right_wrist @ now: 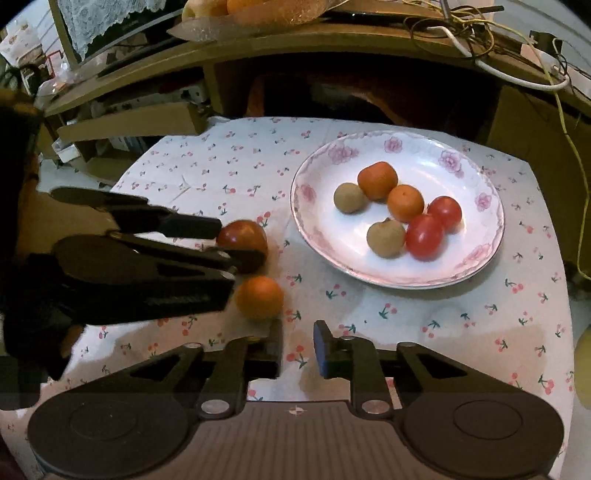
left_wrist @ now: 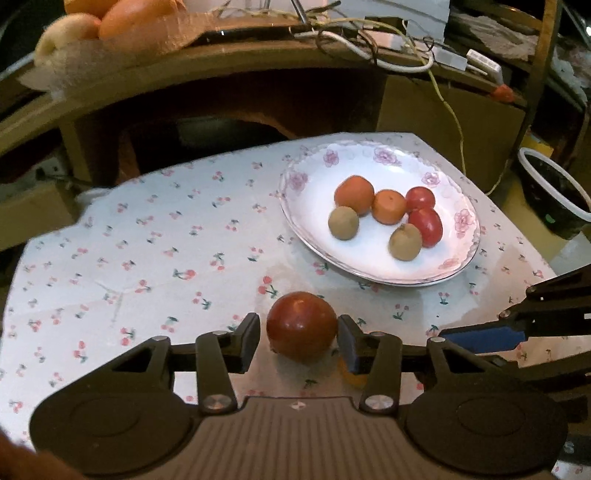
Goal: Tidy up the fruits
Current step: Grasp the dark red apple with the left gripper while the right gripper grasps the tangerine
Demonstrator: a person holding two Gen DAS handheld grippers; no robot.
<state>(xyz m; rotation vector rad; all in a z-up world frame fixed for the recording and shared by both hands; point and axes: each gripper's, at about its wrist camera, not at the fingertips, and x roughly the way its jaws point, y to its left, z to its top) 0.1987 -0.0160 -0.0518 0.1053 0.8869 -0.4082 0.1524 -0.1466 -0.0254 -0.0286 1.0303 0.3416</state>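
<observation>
A dark red tomato rests on the cherry-print tablecloth between the fingers of my left gripper, whose jaws stand around it with small gaps, open. It also shows in the right wrist view. A loose orange lies beside it, just ahead of my right gripper, which is open and empty. The flowered white plate holds two oranges, two kiwis and two red tomatoes.
A wooden desk with cables and a bag of fruit stands behind the table. A dark bin sits at the right. The tablecloth spreads left of the plate.
</observation>
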